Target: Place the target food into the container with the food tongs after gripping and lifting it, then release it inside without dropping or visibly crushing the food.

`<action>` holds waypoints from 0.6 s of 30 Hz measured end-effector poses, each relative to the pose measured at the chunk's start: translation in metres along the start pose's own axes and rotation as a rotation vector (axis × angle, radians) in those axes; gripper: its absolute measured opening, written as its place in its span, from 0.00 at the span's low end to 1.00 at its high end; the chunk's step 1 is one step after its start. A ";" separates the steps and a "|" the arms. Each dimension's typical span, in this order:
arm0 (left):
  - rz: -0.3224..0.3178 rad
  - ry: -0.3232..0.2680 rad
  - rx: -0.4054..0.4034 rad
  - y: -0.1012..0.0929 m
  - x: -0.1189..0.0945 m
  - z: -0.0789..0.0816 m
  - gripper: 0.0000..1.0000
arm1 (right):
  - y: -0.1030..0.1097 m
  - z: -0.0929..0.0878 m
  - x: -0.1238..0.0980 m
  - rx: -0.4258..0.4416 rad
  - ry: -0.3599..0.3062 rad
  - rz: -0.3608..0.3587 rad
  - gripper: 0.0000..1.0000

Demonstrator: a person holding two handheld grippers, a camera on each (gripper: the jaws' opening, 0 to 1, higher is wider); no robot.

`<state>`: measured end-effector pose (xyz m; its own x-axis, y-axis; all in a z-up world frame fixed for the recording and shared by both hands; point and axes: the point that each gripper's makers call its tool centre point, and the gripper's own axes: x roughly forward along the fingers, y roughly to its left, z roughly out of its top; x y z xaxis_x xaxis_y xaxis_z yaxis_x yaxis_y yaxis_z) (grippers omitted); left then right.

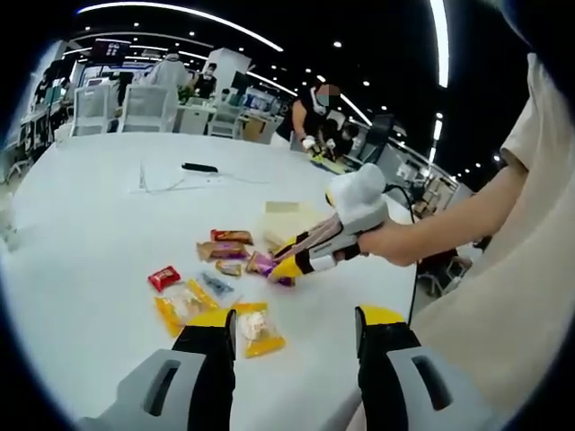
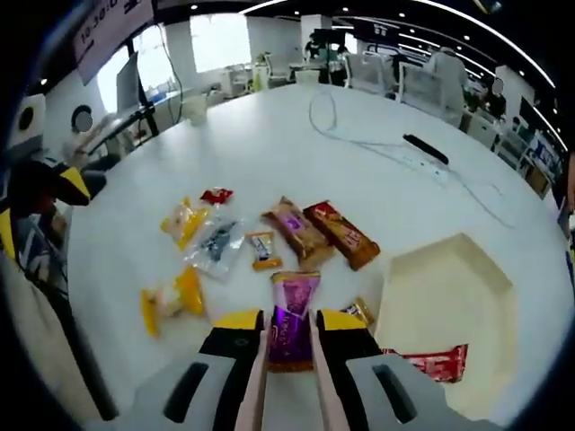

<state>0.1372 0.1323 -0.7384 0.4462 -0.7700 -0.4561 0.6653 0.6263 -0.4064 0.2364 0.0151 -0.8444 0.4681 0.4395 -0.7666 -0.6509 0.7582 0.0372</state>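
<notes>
Right gripper view, right tool [image 2: 289, 339] clamping purple snack packet [image 2: 292, 316], print unreadable, left tool [image 1: 295, 330] agape, empty.

The right gripper [image 2: 289, 334] has its jaws clamped on a purple snack packet [image 2: 292, 314] beside the cream container [image 2: 449, 296].

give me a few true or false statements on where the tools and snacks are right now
1. The right tool has a purple snack packet between its jaws. True.
2. The left tool is shut on a packet. False: its jaws stand apart with nothing between them.
3. A red packet lies inside the cream container. True, at its near edge.
4. The snacks are stacked in one neat pile. False: they lie scattered across the white table.
5. A black cable runs over the table. False: the cable is white.
</notes>
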 end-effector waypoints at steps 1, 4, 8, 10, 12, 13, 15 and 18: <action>0.001 -0.002 -0.001 0.000 0.000 0.001 0.53 | 0.000 0.000 0.000 0.001 0.003 0.000 0.22; 0.002 -0.004 -0.002 0.000 0.000 0.001 0.53 | 0.002 -0.002 -0.002 0.005 0.007 0.005 0.22; 0.004 -0.002 0.000 0.000 -0.001 -0.001 0.53 | 0.003 -0.008 -0.009 0.021 0.007 0.004 0.22; 0.007 0.000 0.000 0.000 -0.002 -0.003 0.53 | 0.002 -0.012 -0.013 0.036 0.005 0.001 0.22; 0.005 0.000 0.000 -0.001 -0.002 -0.003 0.53 | 0.004 -0.014 -0.015 0.052 0.004 0.012 0.22; 0.004 0.000 0.000 -0.002 -0.002 -0.003 0.53 | 0.005 -0.015 -0.016 0.059 0.003 0.018 0.22; 0.001 -0.001 0.003 -0.003 -0.001 -0.003 0.53 | 0.008 -0.016 -0.018 0.060 0.003 0.021 0.22; 0.000 -0.007 0.005 -0.004 -0.001 -0.001 0.53 | 0.011 -0.014 -0.021 0.072 -0.006 0.028 0.22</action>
<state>0.1333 0.1303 -0.7372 0.4509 -0.7706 -0.4504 0.6679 0.6260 -0.4025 0.2111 0.0070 -0.8371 0.4541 0.4632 -0.7611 -0.6191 0.7783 0.1043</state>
